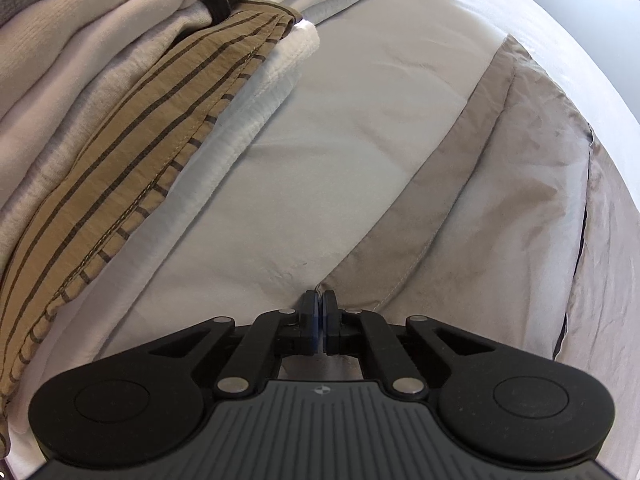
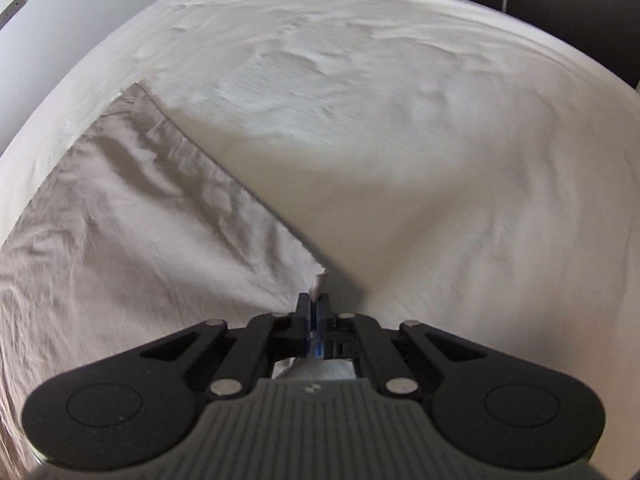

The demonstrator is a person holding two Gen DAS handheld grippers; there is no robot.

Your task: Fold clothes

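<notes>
I see a pale taupe-beige cotton garment [image 1: 500, 208] on a white bed sheet [image 2: 440, 140]. Beside it sits a mustard-tan folded cloth with thin dark stripes [image 1: 132, 168], among cream and grey folded clothes [image 1: 80, 52].

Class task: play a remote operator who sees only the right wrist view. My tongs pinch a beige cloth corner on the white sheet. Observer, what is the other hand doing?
Observer: The left tongs are shut on another corner of the same beige garment.
Operator: Anything near that side?
Observer: Yes, a stack of folded clothes lies to the left of them, on the bed sheet.
Operator: What stands out in it?
Observer: A tan striped garment lies low in the stack.
</notes>
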